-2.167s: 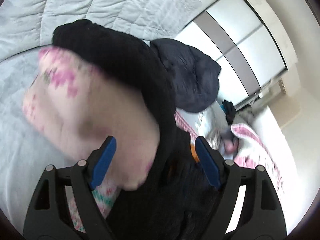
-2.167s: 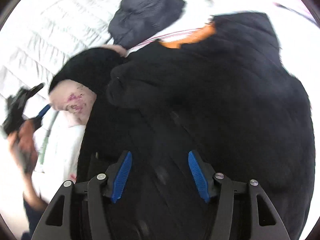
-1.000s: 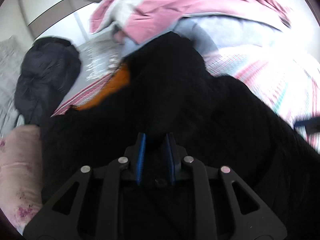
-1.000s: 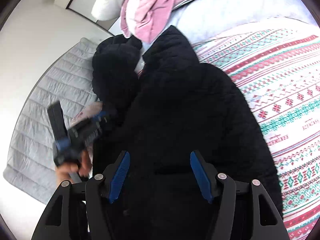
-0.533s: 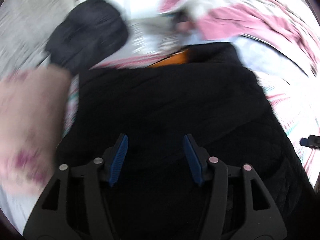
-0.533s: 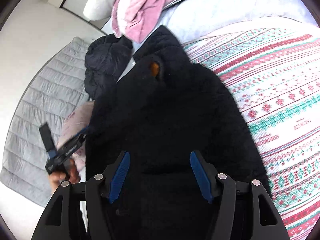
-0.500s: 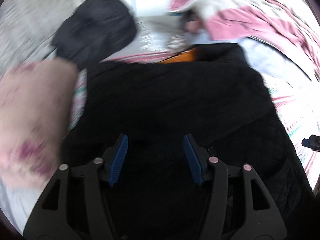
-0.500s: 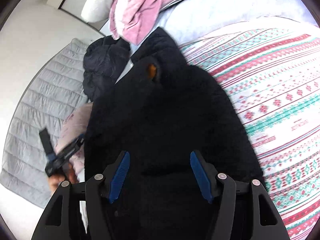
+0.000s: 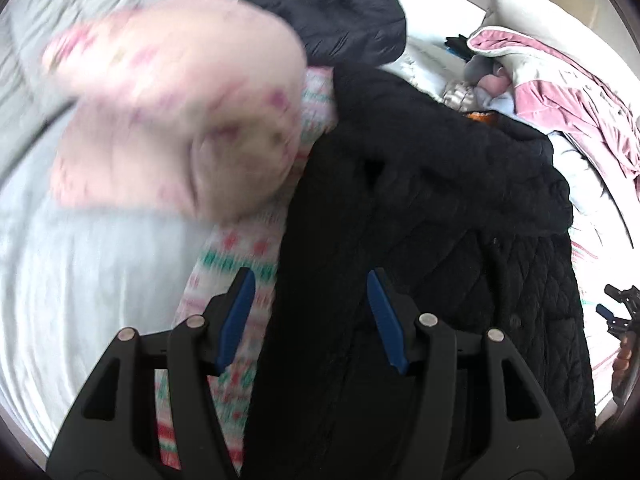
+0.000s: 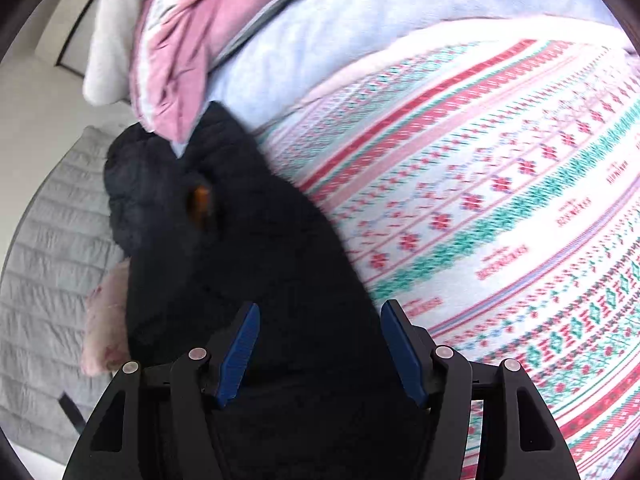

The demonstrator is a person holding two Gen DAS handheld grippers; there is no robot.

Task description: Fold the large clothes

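1. Since a second ago, when my left gripper [image 9: 310,312] was pinched shut on a fold of the black quilted coat [image 9: 420,240], its jaws have just been opening; now they stand spread, with the coat's edge lying between them but no pad pressing on it.
2. Left to right in my left view: a blurred pink floral bundle [image 9: 176,112], a strip of the patterned blanket [image 9: 236,248], then the coat laid across the bed, with a dark puffer jacket [image 9: 340,20] beyond it.
3. Only that view shows my right hand [image 9: 624,356] at the far right edge.
4. My right gripper [image 10: 318,342] hangs with fingers spread apart over the coat's right edge, gripping nothing.
5. Only the right view shows the blanket's [image 10: 500,208] wide red and green bands, and a pink duvet [image 10: 192,28] heaped above the coat.
6. Small red lettering runs along the blanket; it is too blurred to read.
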